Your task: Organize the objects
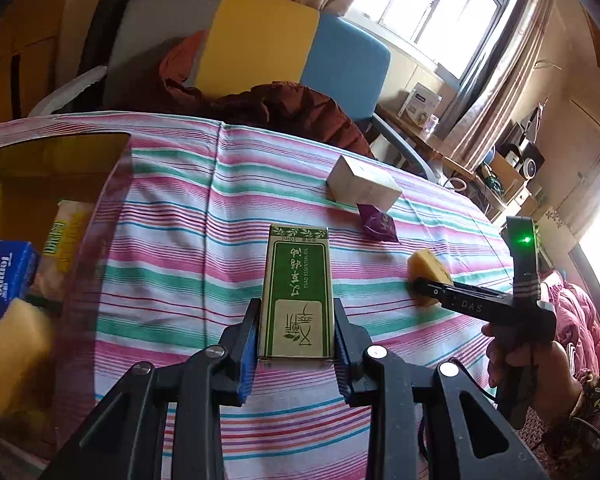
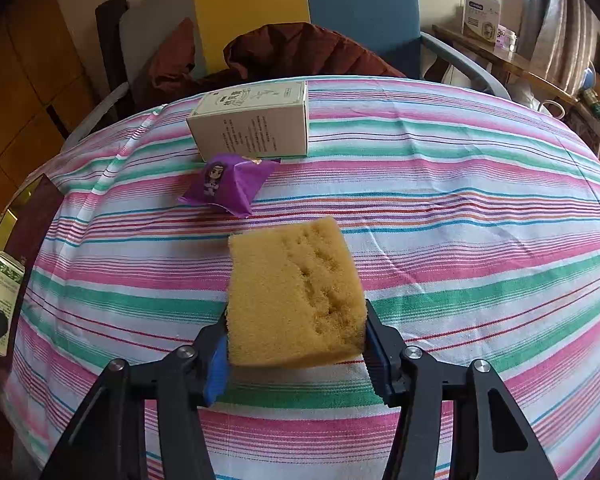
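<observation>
My left gripper (image 1: pixel 296 336) is shut on a green essential-oil box (image 1: pixel 298 292), held over the striped tablecloth (image 1: pixel 172 248). My right gripper (image 2: pixel 296 344) is shut on a yellow sponge (image 2: pixel 294 292); it also shows in the left wrist view (image 1: pixel 428 276) at the right, with the sponge (image 1: pixel 426 268) at its tip. A white box (image 2: pixel 252 122) lies at the table's far side with a purple snack packet (image 2: pixel 228 184) just in front of it. Both also show in the left wrist view, the box (image 1: pixel 362 184) and the packet (image 1: pixel 378 224).
A yellow-walled container (image 1: pixel 44 160) at the table's left holds a blue Tempo tissue pack (image 1: pixel 6 276), a yellow packet (image 1: pixel 62 240) and another sponge (image 1: pixel 16 356). A chair (image 1: pixel 260 44) with a dark red jacket (image 1: pixel 284 108) stands behind the table.
</observation>
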{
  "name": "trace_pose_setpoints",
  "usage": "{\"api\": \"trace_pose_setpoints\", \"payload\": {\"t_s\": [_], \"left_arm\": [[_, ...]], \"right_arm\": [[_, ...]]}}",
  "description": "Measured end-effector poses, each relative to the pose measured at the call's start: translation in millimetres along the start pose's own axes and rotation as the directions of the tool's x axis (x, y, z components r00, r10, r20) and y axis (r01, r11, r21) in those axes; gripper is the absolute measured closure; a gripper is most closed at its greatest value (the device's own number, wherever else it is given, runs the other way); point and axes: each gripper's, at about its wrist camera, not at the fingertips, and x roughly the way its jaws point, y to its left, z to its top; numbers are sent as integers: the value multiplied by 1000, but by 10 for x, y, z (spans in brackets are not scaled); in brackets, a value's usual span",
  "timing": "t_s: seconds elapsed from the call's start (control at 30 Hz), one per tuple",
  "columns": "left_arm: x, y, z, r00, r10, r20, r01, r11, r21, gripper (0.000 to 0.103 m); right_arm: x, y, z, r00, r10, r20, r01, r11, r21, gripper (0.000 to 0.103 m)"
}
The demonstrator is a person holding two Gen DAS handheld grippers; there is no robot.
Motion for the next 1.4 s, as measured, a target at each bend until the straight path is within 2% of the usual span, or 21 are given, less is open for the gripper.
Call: {"api": "trace_pose_setpoints", "payload": {"t_s": [0.33,0.47,0.63,1.0,1.27,1.4], "left_arm": [[-372,568,109,997,28,73,-21,995,-94,72],[-473,877,185,994,66,90,-52,988,-146,72],[-544,1304,272,989,115,90,-93,973,-213,72],[-689,2268,412,973,231,29,-209,922,-327,72],[-644,2771,574,956,291,-38,-285,891,-355,72],[-574,2963,638,942,326,-87,-334,871,-359,72]], "right_arm": [[-123,219,-168,999,50,-18,-48,997,61,47],[-198,356,-208,995,97,-11,-96,990,105,47],[-311,677,-220,989,150,9,-150,983,105,47],[-527,1536,-254,973,228,38,-228,974,8,47],[-590,2004,-312,967,253,26,-251,965,-73,47],[-620,2119,-348,966,257,20,-254,963,-95,47]]}}
